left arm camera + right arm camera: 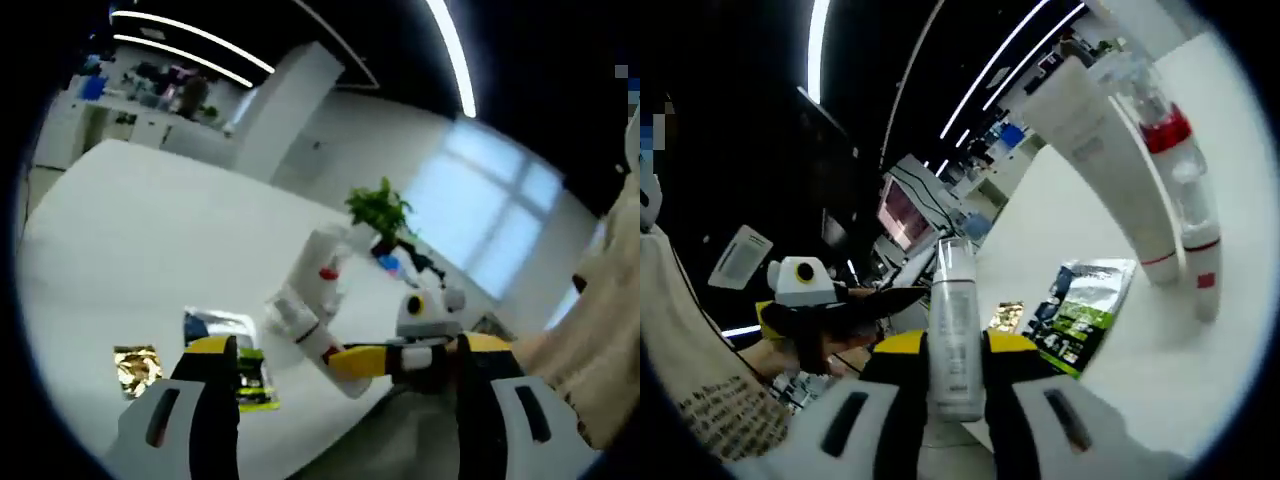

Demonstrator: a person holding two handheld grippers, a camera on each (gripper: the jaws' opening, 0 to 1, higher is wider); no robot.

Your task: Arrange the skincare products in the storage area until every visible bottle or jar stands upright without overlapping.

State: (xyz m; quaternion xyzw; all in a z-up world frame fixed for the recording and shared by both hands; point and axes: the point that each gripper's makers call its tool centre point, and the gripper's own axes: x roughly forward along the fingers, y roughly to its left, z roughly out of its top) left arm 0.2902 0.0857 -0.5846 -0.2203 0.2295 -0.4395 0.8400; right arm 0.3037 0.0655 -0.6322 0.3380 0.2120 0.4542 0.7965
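Left gripper: my left gripper [340, 400] has its jaws spread wide with nothing between them; it hangs above the near edge of the white table [130, 250].
Right gripper: my right gripper [955, 385] is clamped on a slim silver bottle [955, 330], which rises straight up between the two yellow-tipped jaws. In the left gripper view I see this gripper [345, 362] coming in from the right, its yellow jaws closed on that bottle [300, 325] just above the tabletop.
Tube and clear bottle: a white tube [1105, 160] and a clear bottle with a red band [1170, 160] stand side by side on the table [1120, 380], touching or nearly so.
Sachets: a green and dark sachet [1080, 310] lies flat near the tube's base, and a gold sachet [1006, 316] lies just beyond it.
Background: a potted plant [380, 210] sits at the table's far side.
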